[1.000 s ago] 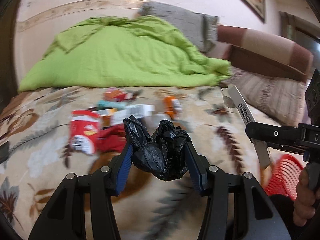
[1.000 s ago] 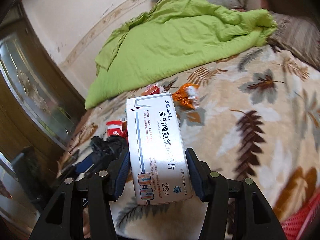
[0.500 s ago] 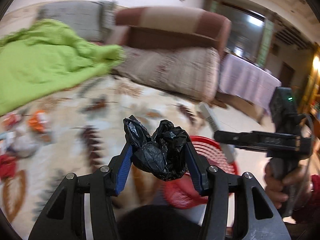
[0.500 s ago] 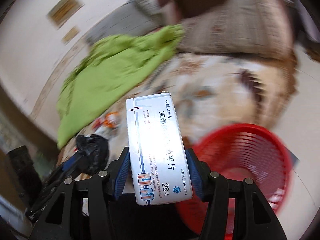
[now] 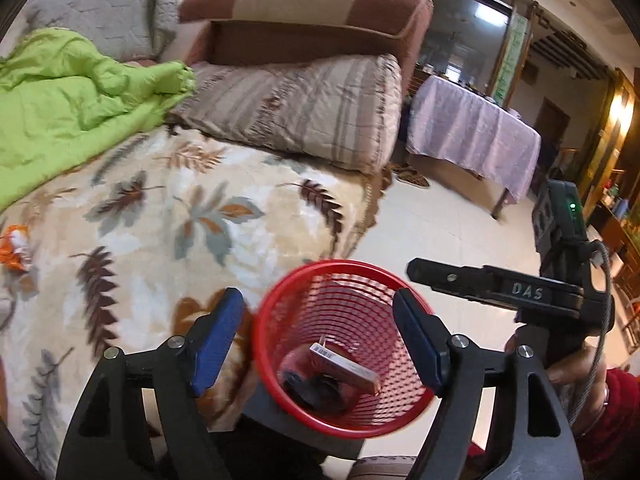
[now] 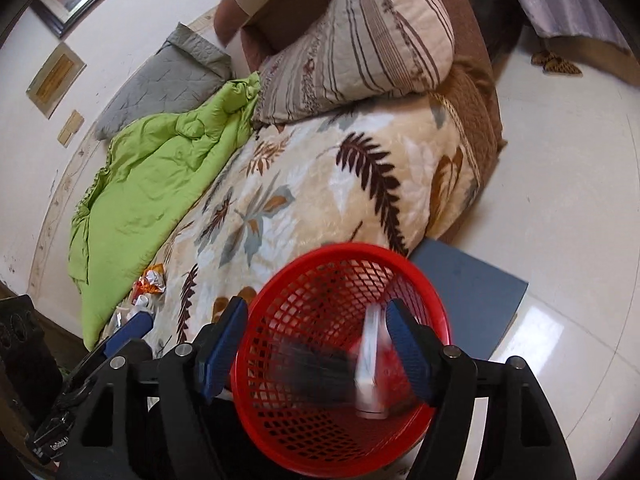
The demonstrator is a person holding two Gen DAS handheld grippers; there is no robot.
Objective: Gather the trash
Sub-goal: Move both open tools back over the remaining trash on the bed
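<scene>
A red mesh wastebasket (image 5: 280,364) stands beside a cream blanket (image 5: 160,232) patterned with brown, grey and orange leaves, which bears a lime-green quilt (image 5: 68,108), a beige pillow (image 5: 304,108) striped in brown, and a grey quilted pillow (image 5: 104,20).

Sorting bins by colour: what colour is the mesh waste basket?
Red; the round plastic mesh basket shows sharpest in the left wrist view.

One red basket (image 5: 280,308) beside the bed (image 5: 168,216) holds one box (image 5: 346,368) and one black bag (image 5: 316,390); two wrappers (image 6: 150,280) lie on the bed.
</scene>
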